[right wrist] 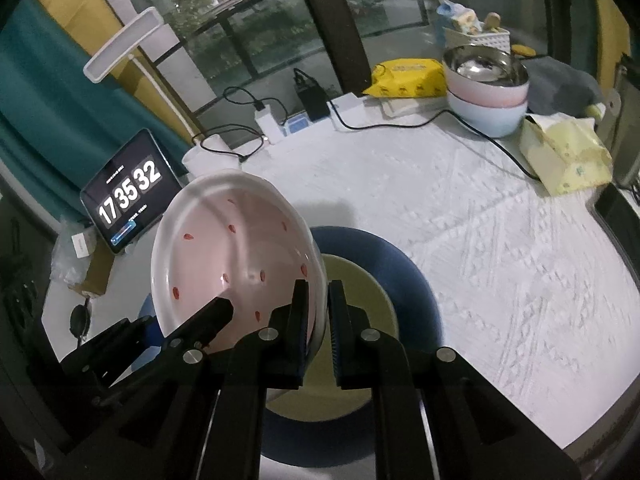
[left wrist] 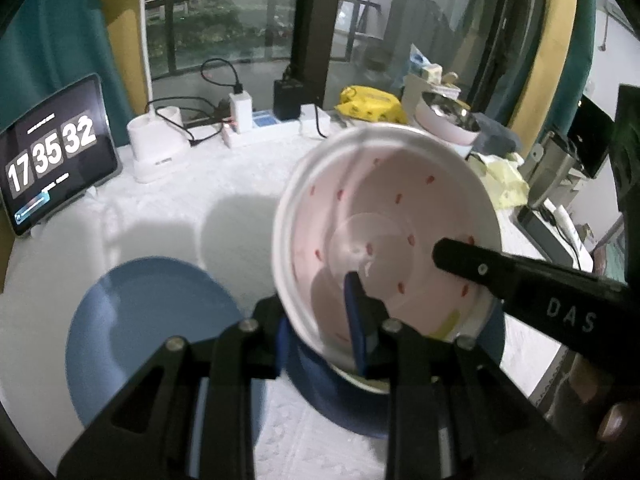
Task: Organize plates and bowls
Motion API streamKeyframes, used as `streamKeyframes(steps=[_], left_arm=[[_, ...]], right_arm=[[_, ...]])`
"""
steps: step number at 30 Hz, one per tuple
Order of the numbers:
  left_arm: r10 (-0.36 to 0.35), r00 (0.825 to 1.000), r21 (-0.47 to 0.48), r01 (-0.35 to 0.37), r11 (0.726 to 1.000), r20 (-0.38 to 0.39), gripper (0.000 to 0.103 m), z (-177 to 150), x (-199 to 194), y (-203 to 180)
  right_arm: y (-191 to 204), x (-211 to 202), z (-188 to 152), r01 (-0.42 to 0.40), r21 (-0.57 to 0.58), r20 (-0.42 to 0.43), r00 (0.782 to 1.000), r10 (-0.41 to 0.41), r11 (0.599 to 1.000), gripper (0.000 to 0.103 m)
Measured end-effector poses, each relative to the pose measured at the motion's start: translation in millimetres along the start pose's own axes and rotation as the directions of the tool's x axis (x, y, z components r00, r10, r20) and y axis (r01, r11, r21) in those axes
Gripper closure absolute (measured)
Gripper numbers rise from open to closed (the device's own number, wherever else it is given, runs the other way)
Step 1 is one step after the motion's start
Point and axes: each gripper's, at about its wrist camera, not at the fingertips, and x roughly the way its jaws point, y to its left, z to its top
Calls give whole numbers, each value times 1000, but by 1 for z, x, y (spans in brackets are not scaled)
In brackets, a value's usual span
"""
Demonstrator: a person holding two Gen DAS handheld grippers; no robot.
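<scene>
Both grippers hold one white round bowl with small red spots (left wrist: pixel 384 216) by its rim, one on each side, tipped up in the air above the bench (right wrist: pixel 500 240).

The left gripper (left wrist: pixel 320 320) has its blue-padded fingers (left wrist: pixel 356 320) clamped on the bowl's near edge, one inside and one outside. The right gripper (right wrist: pixel 318 320) has its fingers (right wrist: pixel 300 312) squeezed tight on the bowl's edge too. In the left wrist view, the right gripper shows as a black bar reaching into the bowl from the right.

Right under the bowl sits a dark blue round plate (right wrist: pixel 400 272) with a pale yellow round plate (right wrist: pixel 360 292) lying on top of it. A light blue round plate (left wrist: pixel 148 328) lies flat on the bench, just beside the dark blue one.

Far back on the bench are stacked bowls, a shiny metal-lined pink one (right wrist: pixel 486 76) on a pale blue one (right wrist: pixel 488 116). A tablet showing clock numbers (right wrist: pixel 128 196) leans near the bench's edge. A white desk lamp (right wrist: pixel 124 42) stands behind it.
</scene>
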Motion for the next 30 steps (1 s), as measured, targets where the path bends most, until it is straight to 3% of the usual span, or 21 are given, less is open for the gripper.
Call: streamKeyframes(steps=[14,30], left_arm=[[19,999,32,-18,999,-36,78,-14,9,-19],[52,998,63,-50,997,-42,78,-21,14,-26]], right_arm=[[-17,4,-12,7,-22,-38,999,-7,1000,92],[-11,7,-21,61,-117,-46,997,-67,991,91]])
